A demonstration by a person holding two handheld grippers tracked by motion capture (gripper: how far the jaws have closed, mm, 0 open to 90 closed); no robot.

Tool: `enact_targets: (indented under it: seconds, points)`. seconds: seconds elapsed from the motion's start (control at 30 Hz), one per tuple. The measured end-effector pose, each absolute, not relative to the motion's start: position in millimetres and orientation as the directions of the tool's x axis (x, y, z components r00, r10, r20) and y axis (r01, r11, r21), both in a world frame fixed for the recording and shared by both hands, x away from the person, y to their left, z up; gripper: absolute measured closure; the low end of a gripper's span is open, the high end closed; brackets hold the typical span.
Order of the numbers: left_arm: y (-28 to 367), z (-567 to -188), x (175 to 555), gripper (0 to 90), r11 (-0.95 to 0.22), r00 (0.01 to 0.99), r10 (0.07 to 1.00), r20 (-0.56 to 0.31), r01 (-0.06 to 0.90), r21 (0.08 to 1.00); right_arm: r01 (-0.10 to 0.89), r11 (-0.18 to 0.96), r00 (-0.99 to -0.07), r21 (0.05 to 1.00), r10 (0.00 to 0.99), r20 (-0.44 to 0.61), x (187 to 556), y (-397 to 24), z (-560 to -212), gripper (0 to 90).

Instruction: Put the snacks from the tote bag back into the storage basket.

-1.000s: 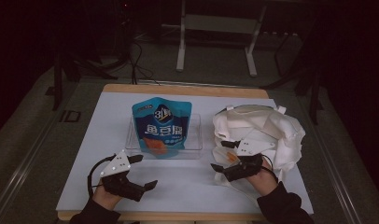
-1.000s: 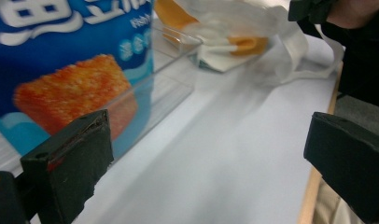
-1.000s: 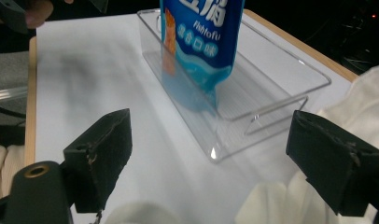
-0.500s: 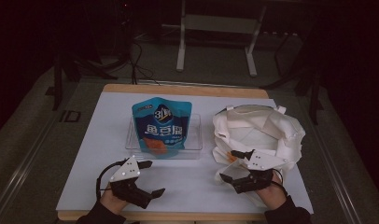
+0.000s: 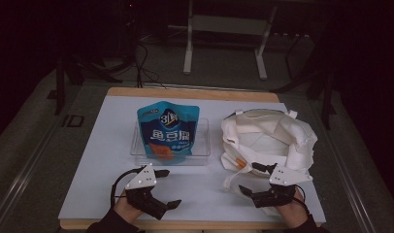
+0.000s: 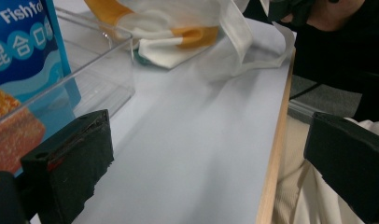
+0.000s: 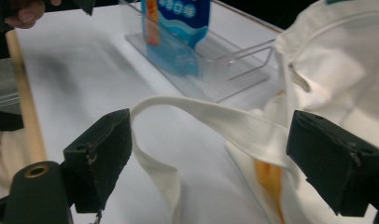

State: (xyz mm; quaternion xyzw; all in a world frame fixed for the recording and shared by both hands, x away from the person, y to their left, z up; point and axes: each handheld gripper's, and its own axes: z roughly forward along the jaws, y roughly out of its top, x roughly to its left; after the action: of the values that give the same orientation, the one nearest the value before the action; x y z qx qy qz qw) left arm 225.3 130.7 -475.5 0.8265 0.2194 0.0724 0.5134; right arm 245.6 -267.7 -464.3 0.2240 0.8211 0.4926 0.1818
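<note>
— What is the right gripper (image 5: 262,178) facing?

— The white cloth bag (image 5: 272,138), which is lying slumped on the right side of the table (image 5: 98,160). One strap (image 7: 215,119) is looping up between the gripper's jaws, which are standing wide apart and gripping nothing.

— How is the bag likely to be handling?

— Soft and light, I'd judge — it is sagging rather than standing, so it would be folding and sliding under a push. The strap looks like the best place to pinch, flat across its width.

— And the left gripper (image 5: 167,188)?

— It is hovering near the table's front edge, jaws spread and empty, well apart from the bag.

— Anything readable?

— The blue snack pouch (image 5: 168,130) standing in the clear tray (image 5: 203,145) is showing a "3" badge and large white Chinese characters; the left gripper view is catching "Fish" and "混合口" on it. The bag is carrying orange patches, but no lettering I can make out.
</note>
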Motion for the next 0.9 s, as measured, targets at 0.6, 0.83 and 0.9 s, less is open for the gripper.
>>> enact_targets:
  seconds: [0.6, 0.83, 0.9]
  points:
    - [107.3, -483.0, 229.4, 1.6, -0.430, 0.919, 0.384, -0.083, 0.258, 0.865, 0.202, 0.390, -0.796, 0.898, 0.600, -0.081, 237.2, -289.9, -471.5, 13.7]
    - [111.4, -489.4, 228.7, 1.6, -0.455, 0.922, 0.380, -0.071, 0.254, 0.854, 0.202, 0.369, -0.751, 0.907, 0.653, -0.098, 233.1, -299.9, -477.8, 12.8]
    - [113.0, -490.6, 228.5, 1.6, -0.459, 0.920, 0.386, -0.067, 0.255, 0.851, 0.197, 0.364, -0.750, 0.910, 0.654, -0.099, 232.1, -300.7, -479.2, 12.8]
